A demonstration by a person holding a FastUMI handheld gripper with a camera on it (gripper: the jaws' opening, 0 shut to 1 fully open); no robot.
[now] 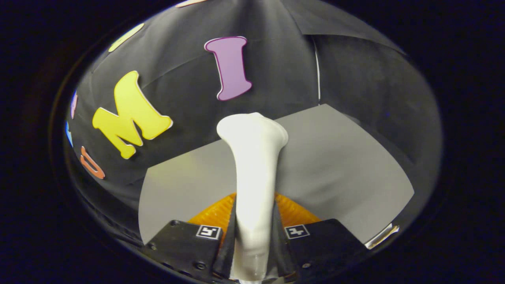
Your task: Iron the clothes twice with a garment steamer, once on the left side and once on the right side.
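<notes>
Both tongs' (254,240) fingers seemingly clamping steamer (254,157).

The gripper (254,232) sits at 6 o'clock. Its two fingers (230,236) press on the garment steamer (254,173), one from the left and one from the right. The steamer stands between them and reaches up toward 12 o'clock, with its wide head well past the fingertips. Ribbed pads (215,213) fan out behind the fingers, at 10 and 2 o'clock from them. The table (339,165) lies under and behind the steamer, spreading more toward 3 o'clock. The cloth wall (177,71) stands behind the table, from 9 o'clock around to 3 o'clock. The steamer's head sits in front of where table and wall meet.
</notes>
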